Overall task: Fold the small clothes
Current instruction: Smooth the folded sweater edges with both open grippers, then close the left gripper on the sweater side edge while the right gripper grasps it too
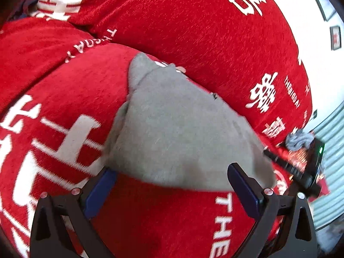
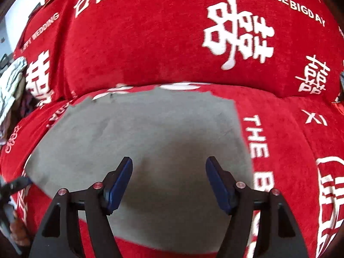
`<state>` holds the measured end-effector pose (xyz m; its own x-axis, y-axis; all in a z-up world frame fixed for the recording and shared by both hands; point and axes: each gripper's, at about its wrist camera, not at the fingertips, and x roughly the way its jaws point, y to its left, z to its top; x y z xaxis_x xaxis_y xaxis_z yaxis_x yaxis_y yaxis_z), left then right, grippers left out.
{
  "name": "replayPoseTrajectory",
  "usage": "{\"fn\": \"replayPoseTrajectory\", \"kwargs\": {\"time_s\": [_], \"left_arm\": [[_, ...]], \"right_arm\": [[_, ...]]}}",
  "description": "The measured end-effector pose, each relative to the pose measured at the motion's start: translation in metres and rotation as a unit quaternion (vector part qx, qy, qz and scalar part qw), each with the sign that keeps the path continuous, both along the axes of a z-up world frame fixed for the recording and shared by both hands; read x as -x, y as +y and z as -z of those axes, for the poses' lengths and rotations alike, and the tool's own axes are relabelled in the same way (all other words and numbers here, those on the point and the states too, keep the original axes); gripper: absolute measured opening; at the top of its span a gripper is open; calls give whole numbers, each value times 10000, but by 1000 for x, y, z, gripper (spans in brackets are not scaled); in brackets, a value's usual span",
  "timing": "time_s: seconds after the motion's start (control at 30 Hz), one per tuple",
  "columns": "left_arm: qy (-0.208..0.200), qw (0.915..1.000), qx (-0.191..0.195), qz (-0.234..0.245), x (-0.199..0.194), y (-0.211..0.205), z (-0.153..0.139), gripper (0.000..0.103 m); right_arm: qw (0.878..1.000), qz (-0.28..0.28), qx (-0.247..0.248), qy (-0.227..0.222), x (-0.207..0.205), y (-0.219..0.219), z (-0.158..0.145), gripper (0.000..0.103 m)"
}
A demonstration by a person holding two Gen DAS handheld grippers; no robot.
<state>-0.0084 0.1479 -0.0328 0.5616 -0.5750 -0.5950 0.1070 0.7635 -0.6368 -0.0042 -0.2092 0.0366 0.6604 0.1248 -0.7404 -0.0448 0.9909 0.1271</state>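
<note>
A small grey garment (image 1: 182, 129) lies spread flat on a red cushion cover with white characters (image 1: 215, 43). In the left wrist view my left gripper (image 1: 172, 182) stands wide open at the garment's near edge. Its left fingertip (image 1: 105, 180) touches a corner of the cloth, and nothing is pinched. In the right wrist view the same grey garment (image 2: 150, 133) fills the middle. My right gripper (image 2: 169, 172) hovers open over it, both blue pads (image 2: 120, 178) clear of the fabric.
The red cover (image 2: 150, 43) bulges into a raised cushion behind the garment. A black device with a green light (image 1: 305, 163) and a scrap of grey cloth (image 1: 298, 139) sit at the right. A patterned fabric (image 2: 10, 86) lies at the far left.
</note>
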Motion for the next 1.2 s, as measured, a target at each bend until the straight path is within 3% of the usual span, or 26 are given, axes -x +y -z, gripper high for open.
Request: {"fn": "replayPoseTrajectory", "kwargs": {"time_s": [0.03, 0.07, 0.1, 0.23, 0.33, 0.47, 0.6, 0.77, 0.9, 1.03, 1.07, 1.13, 1.2], "left_arm": [[20, 9999, 136, -22, -4, 1, 1, 93], [67, 9997, 252, -35, -8, 1, 2, 74], [167, 9993, 321, 7, -13, 1, 5, 60], [254, 9984, 481, -120, -28, 5, 13, 44], [240, 9983, 495, -184, -33, 8, 17, 24], [70, 9975, 665, -227, -30, 12, 19, 18], [-66, 9987, 435, -271, -26, 11, 15, 17], [-147, 9993, 87, -327, -23, 5, 10, 17], [-229, 9990, -177, -344, -21, 1, 6, 17], [-241, 9987, -299, -337, -20, -1, 4, 17], [-231, 9986, -326, -339, -20, -2, 4, 17], [-201, 9984, -407, -349, -22, -4, 4, 17], [-171, 9977, -537, -365, -22, -7, 3, 17]], "right_arm": [[10000, -31, -3, 30, 2, 2, 0, 74], [10000, -50, 11, 47, 3, 4, -1, 74], [9999, -93, 48, 61, 3, 8, -3, 74], [9993, -350, 125, 99, -3, 26, -15, 74], [9981, -578, 52, 182, -20, 42, -27, 74], [9937, -1017, -106, 451, -56, 81, -38, 76], [9861, -1394, -242, 869, -105, 139, -36, 78], [9763, -1483, -457, 1511, -156, 200, -14, 78], [9717, -1367, -35, 1927, -193, 246, 6, 78], [9583, -1261, 88, 2564, -219, 278, 32, 79], [9569, -1260, 136, 2615, -221, 286, 36, 80], [9556, -1289, 286, 2633, -222, 296, 40, 93], [9526, -1322, 713, 2647, -222, 308, 48, 93]]}}
